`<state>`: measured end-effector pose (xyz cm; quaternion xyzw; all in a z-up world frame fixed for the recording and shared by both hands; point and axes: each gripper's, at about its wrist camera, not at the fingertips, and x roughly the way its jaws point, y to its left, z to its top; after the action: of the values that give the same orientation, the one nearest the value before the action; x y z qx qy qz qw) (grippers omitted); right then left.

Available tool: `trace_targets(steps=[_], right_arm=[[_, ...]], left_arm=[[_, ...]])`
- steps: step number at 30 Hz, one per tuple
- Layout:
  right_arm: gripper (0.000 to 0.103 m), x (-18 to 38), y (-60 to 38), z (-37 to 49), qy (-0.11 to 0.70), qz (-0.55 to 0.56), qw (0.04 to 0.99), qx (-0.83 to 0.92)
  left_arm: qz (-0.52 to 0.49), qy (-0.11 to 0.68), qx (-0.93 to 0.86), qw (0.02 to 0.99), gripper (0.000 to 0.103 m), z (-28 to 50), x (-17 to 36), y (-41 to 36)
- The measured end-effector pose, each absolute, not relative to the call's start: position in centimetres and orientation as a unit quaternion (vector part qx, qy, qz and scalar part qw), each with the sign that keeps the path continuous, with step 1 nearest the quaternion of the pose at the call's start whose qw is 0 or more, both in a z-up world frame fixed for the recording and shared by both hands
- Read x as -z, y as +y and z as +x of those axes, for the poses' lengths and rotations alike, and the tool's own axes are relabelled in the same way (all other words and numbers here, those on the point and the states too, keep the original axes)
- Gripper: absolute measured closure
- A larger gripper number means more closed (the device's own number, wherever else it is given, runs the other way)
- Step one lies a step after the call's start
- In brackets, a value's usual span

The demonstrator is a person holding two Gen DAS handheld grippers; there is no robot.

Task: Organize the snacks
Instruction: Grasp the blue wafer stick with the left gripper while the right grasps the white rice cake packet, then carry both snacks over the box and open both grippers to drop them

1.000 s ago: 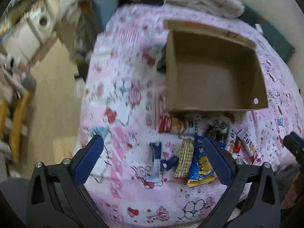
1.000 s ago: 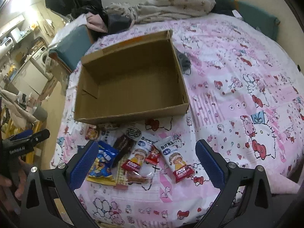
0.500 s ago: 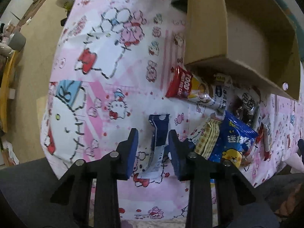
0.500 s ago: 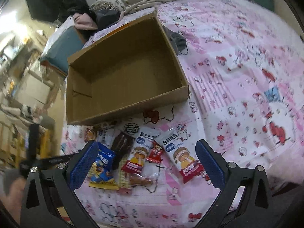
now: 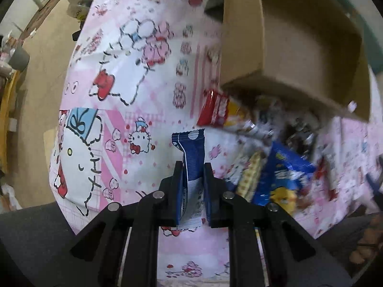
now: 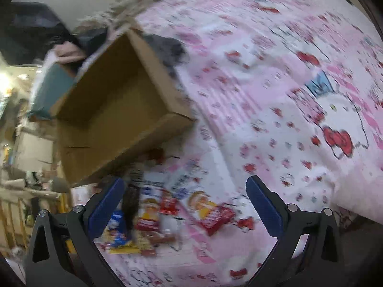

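My left gripper [image 5: 192, 174] points down at the bed and is shut on a long blue and white snack packet [image 5: 191, 157], whose top sticks out past the fingers. To its right lie several more snacks, among them a blue bag with a yellow character [image 5: 284, 181] and a red and yellow packet [image 5: 220, 112]. An empty cardboard box [image 5: 299, 47] stands just beyond them. My right gripper [image 6: 184, 196] is open above the same heap, over a red and yellow packet [image 6: 210, 211] and a small red one [image 6: 168, 204]. The box [image 6: 115, 110] shows at upper left.
A pink cartoon-print bedspread [image 5: 115, 95] covers the bed, which drops to a wooden floor [image 5: 40, 71] on the left. A grey cloth [image 6: 167, 47] lies behind the box. Rumpled bedding [image 6: 134, 2] and a teal cushion [image 6: 52, 91] sit at the far end.
My left gripper came down over the blue and white packet and its fingers closed on it. My right gripper, still open, sank toward the heap and rolled, tilting the view.
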<state>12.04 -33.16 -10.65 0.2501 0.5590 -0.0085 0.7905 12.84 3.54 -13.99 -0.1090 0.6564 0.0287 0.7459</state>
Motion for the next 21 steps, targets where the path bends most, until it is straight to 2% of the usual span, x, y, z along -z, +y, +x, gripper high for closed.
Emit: trace_targets(steps=[4,6,8,10,12,14,16,17,21], right_arm=[[0.002,13.0,-30.2,13.6,0.631,0.154,0.76,-0.018],[0.014,13.5,-28.0,14.5,0.65,0.079,0.755,-0.043],[0.015,14.2,-25.8,15.3,0.658,-0.004,0.749,-0.076],[0.024,15.3,-24.9,15.9,0.669,-0.046,0.736,-0.092],[0.038,16.1,-24.7,16.2,0.68,-0.063,0.724,-0.099],[0.044,16.7,-24.7,16.1,0.688,-0.074,0.714,-0.103],[0.057,17.2,-24.6,15.9,0.694,-0.076,0.708,-0.106],[0.067,17.4,-24.6,15.7,0.694,-0.081,0.707,-0.107],[0.07,16.4,-25.0,14.6,0.687,-0.061,0.715,-0.117]], left_arm=[[-0.131,0.639,-0.021,0.758,0.091,12.7,12.1,3.9],[-0.136,0.637,-0.016,0.759,0.091,12.2,12.2,4.0],[-0.136,0.636,-0.014,0.76,0.091,12.6,12.4,4.1],[-0.142,0.635,-0.013,0.759,0.091,12.6,12.0,4.3],[-0.146,0.634,-0.012,0.76,0.091,12.8,11.9,4.7],[-0.153,0.63,-0.011,0.761,0.091,13.1,11.6,5.3],[-0.158,0.628,-0.009,0.762,0.091,13.1,11.5,5.4],[-0.159,0.628,-0.009,0.762,0.091,13.0,11.5,5.4],[-0.155,0.624,-0.012,0.766,0.091,13.0,11.2,5.3]])
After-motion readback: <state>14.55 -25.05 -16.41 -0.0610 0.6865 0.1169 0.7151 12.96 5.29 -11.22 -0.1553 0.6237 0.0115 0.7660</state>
